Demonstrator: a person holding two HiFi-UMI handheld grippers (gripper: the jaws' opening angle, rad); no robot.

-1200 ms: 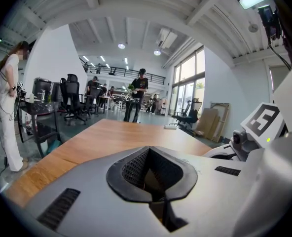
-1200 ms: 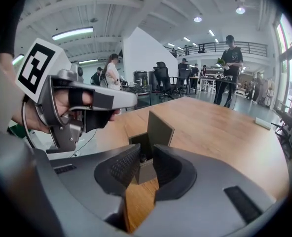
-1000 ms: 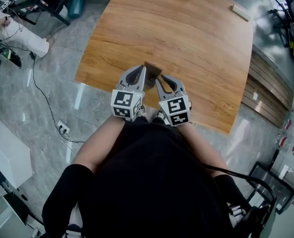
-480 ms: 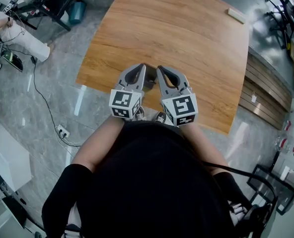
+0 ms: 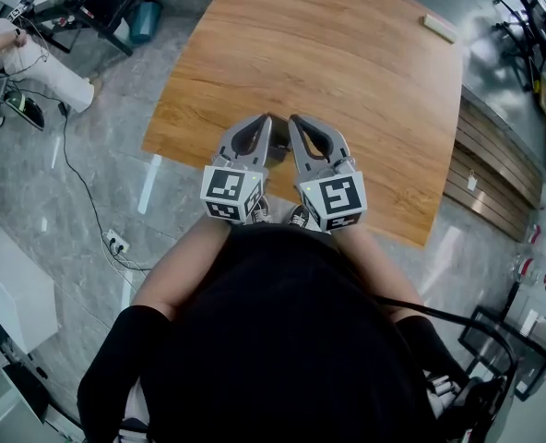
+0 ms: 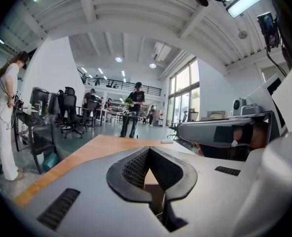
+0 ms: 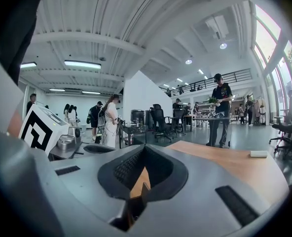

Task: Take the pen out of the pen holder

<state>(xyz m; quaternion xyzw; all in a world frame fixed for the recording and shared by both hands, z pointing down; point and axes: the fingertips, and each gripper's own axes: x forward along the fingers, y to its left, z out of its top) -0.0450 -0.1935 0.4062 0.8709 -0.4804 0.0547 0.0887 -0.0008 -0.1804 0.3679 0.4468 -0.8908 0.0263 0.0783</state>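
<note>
The wooden table lies ahead of me in the head view. My left gripper and right gripper sit side by side over the table's near edge, tips almost touching each other. Each one's jaws are shut, with nothing between them. The brown pen holder is hidden under them in the head view. In the left gripper view a piece of the brown pen holder shows low behind the closed left gripper. The right gripper shows only brown wood behind its jaws. No pen is visible.
A small white block lies at the table's far right edge. A cable and power strip lie on the floor at left. Desks, office chairs and several standing people are beyond the table.
A second ago the brown holder showed between the two grippers' tips. Both grippers have since drawn closer together and now cover it in the head view.
</note>
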